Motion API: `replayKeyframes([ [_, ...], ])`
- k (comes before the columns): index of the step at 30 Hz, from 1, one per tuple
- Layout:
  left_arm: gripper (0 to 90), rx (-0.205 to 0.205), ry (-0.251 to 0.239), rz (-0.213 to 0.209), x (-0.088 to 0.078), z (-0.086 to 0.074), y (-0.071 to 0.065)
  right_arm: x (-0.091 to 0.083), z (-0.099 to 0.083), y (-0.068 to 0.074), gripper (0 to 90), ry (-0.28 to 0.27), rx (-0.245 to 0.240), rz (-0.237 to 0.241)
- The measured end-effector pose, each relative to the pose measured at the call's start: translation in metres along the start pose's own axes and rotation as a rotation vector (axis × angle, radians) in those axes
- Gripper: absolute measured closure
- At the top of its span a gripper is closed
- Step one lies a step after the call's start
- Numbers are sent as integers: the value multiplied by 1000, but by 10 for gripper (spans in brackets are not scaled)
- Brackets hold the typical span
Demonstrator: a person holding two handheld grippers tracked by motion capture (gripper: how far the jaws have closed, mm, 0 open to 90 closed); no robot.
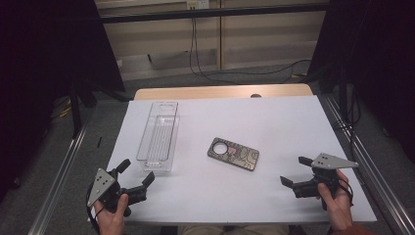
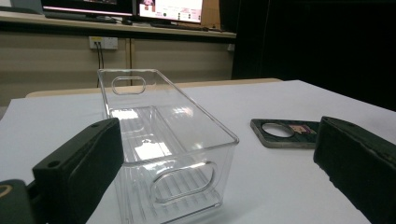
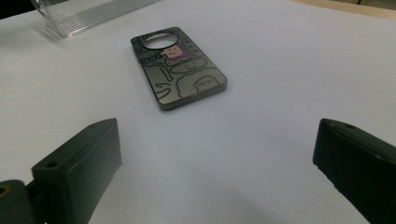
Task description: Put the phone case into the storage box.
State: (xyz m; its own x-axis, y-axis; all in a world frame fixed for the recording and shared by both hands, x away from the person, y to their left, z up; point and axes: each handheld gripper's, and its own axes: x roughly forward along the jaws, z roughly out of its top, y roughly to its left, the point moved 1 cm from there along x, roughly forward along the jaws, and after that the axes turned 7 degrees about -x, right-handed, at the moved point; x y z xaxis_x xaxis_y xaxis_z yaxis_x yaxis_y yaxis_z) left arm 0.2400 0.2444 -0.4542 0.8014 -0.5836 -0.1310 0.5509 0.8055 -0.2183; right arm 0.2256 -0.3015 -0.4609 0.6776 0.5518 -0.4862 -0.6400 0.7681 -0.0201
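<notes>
Dim room, bright white table (image 1: 293, 122); glare on clear bin (image 2: 154, 140); soft focus.

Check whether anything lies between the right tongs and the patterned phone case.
Nothing visible does: bare white table lies between the open right tongs and the dark, cartoon-patterned phone case.

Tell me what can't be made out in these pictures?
- Underside of the dark patterned phone case: it lies flat on the white table in every view.
- Clear plastic rectangular bin: cut off by the right gripper view's top edge.
- Small writing on the case: too small in the high view.
</notes>
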Motion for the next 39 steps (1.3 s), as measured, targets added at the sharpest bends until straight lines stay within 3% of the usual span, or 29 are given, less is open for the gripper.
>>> replayKeyframes([
  [4, 18, 5, 3, 4, 0, 0, 1, 7, 3, 0, 12, 6, 4, 35],
  [10, 18, -2, 2, 2, 2, 0, 1, 14, 5, 1, 24, 16, 21, 40],
  [13, 18, -2, 4, -6, 3, 0, 1, 19, 6, 3, 15, 30, 4, 51],
  [18, 18, -4, 7, -4, 5, 0, 1, 34, 12, 4, 24, 53, 18, 87],
  [31, 18, 3, 10, -4, 5, 0, 1, 65, 34, 9, 21, 88, -43, 136],
  [33, 18, 2, 9, -15, 5, 0, 1, 74, 37, 8, 21, 117, -53, 153],
  [35, 18, 7, 13, 1, 4, 0, 2, 79, 40, 8, 22, 131, -53, 171],
  [39, 18, -2, 7, -12, 5, 0, 1, 86, 46, 7, 21, 127, -50, 170],
])
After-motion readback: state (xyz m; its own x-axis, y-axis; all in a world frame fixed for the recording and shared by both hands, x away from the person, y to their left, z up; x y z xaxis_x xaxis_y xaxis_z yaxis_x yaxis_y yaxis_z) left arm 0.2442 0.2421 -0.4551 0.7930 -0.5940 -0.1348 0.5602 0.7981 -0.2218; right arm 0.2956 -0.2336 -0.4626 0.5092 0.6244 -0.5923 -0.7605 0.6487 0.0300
